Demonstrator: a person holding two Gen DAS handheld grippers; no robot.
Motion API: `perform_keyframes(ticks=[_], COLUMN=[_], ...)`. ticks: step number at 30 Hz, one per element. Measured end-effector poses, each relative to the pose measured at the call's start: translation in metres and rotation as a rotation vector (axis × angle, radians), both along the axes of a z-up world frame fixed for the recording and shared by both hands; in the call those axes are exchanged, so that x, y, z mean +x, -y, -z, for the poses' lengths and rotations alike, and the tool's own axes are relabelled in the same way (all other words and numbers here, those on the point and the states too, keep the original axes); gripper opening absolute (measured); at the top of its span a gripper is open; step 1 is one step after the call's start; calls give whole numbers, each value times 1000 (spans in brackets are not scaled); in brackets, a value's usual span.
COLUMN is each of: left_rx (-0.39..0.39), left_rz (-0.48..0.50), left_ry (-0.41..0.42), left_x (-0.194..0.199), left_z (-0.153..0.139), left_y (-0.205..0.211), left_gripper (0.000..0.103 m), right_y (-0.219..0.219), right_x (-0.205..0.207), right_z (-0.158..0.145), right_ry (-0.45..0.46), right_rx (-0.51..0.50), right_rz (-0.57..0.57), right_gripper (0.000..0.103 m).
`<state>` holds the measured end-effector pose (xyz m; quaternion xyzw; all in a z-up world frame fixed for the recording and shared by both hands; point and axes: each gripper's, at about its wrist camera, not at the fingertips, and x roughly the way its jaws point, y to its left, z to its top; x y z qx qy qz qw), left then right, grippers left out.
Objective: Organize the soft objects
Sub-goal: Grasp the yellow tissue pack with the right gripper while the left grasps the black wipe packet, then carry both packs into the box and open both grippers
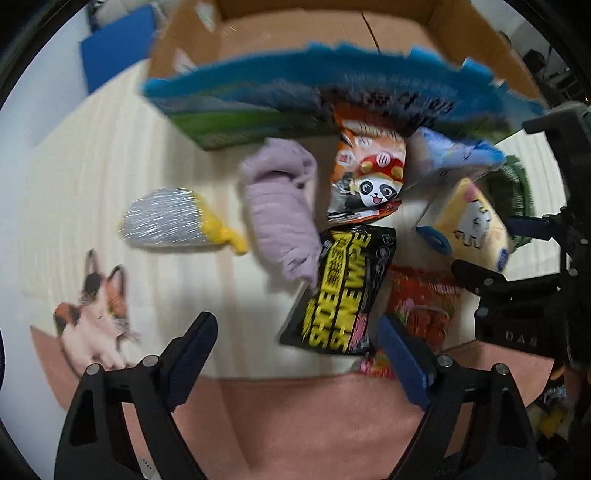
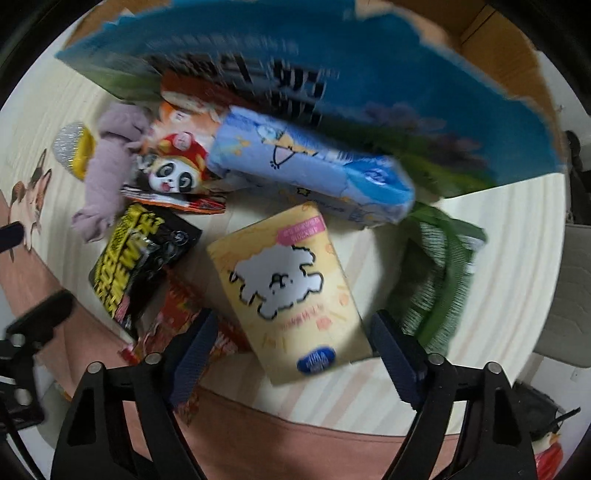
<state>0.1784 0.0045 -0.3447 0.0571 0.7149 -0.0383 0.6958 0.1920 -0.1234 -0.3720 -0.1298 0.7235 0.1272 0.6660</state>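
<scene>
Soft items lie on a cream mat (image 1: 110, 166). A lilac cloth (image 1: 280, 214), a silver and yellow scrubber (image 1: 166, 221), an orange panda snack bag (image 1: 369, 177), a black and yellow packet (image 1: 343, 288) and a red packet (image 1: 424, 302) show in the left wrist view. My left gripper (image 1: 295, 354) is open and empty, near the black packet. In the right wrist view a yellow tissue pack (image 2: 288, 288) lies between the fingers of my open right gripper (image 2: 291, 347). A blue tissue pack (image 2: 314, 166) lies behind it.
A blue printed cardboard box (image 2: 369, 74) stands at the back, with a brown carton (image 1: 314, 33) behind it. A green mesh item (image 2: 436, 277) lies right of the yellow pack. A cat picture (image 1: 96, 314) is on the mat's left.
</scene>
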Motion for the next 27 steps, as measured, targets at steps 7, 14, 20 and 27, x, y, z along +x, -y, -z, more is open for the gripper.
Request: perform_keyframes(ticks=[7, 14, 20, 27], left_rx=[-5, -51, -83, -66], left_rz=[107, -6, -156, -209], left_ry=[-100, -144, -165, -82], left_x=[8, -14, -31, -60], left_z=[39, 42, 46, 7], left_y=[27, 4, -29, -36], left_gripper=[88, 51, 52, 41], right_y=[24, 64, 77, 101], right_x=[0, -23, -27, -47], right_z=[16, 24, 48, 28], right_ry=[-76, -171, -187, -144], right_rx=[-1, 53, 29, 86], right_rz=[106, 238, 275, 318], right_gripper=[70, 71, 72, 66])
